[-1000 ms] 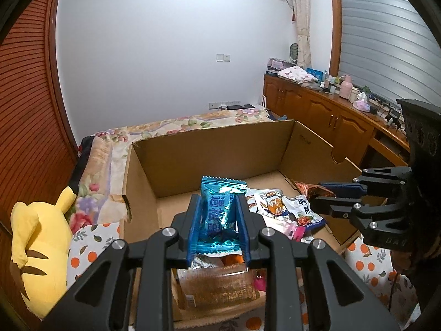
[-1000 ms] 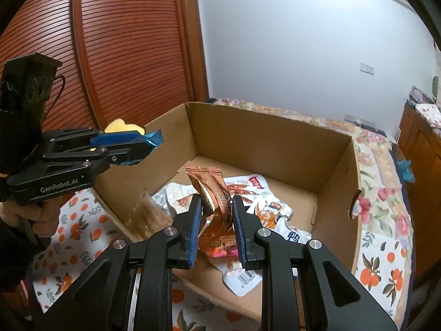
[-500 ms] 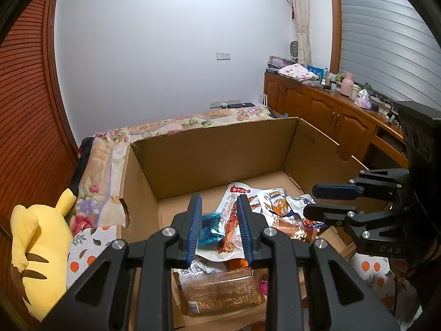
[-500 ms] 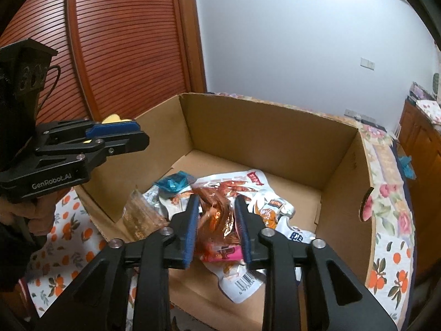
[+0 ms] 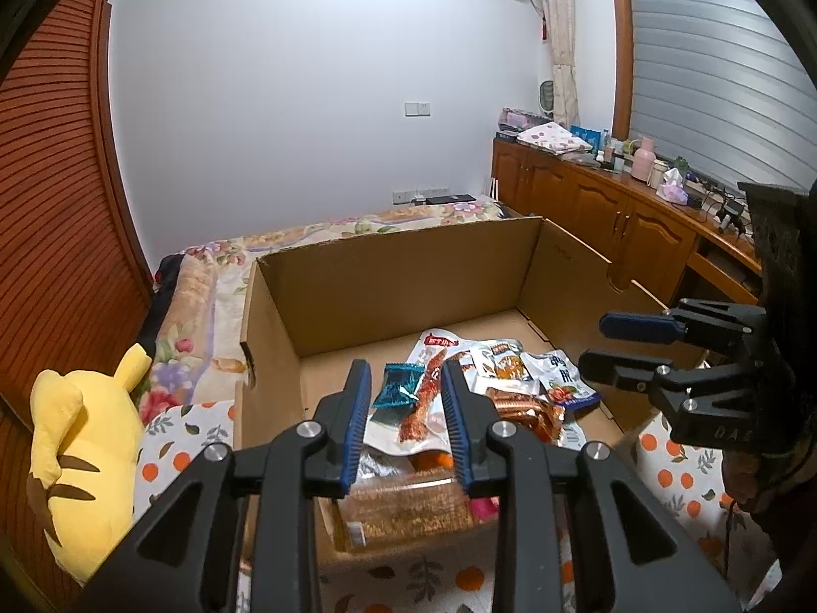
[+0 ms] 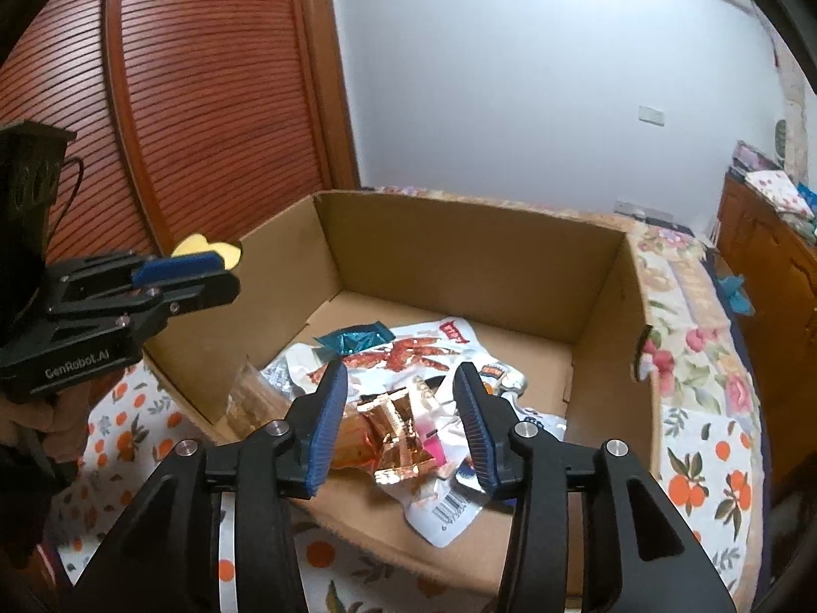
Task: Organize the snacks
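Snack pile (image 6: 403,403) half-hidden behind right gripper (image 6: 403,408), labels unreadable.

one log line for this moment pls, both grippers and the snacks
left gripper: open, empty | right gripper: open, empty | blue packet, copper packet: lying in cardboard box

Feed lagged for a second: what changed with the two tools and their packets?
Both let go. The left tool dropped the blue packet and the right tool the copper packet into the cardboard box; both are open now. Box and other snacks stayed.
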Motion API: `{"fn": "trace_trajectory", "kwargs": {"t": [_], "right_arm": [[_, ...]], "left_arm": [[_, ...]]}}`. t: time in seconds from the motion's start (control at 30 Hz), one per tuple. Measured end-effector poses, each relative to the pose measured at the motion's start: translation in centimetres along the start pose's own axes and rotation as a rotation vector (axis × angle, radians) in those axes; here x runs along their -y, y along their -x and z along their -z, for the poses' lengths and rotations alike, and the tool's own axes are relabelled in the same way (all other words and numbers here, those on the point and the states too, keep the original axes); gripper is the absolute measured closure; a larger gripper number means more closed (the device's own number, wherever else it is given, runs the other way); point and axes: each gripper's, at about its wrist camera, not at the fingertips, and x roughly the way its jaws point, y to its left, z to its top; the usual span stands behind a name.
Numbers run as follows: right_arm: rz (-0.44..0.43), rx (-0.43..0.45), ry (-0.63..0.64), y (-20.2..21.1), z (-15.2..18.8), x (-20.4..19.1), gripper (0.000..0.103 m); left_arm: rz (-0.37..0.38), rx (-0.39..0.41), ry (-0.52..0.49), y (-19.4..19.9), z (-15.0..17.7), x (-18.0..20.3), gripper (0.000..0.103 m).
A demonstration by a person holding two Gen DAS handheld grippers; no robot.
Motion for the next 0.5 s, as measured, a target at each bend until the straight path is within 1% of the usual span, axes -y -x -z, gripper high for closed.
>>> {"fn": "trace_trajectory", "kwargs": {"t": [0.17,0.4,0.5], "right_arm": [[0.029,0.017,0.002,1.3,0.4,-0.7,0.054],[0.072,0.043,0.009,3.4,1.2,-1.7,0.046],[0.067,0.050,-0.004,4.3,1.6,-1.9,0.046]], "left_arm": [[-0.004,0.010,-0.002,1.4,0.4,0.3,0.071],[-0.018,0.023,-0.006,3.6,0.9,1.0,0.055],[-0.023,0.024,-0.004,4.6,1.3,1.4,0.054]]}}
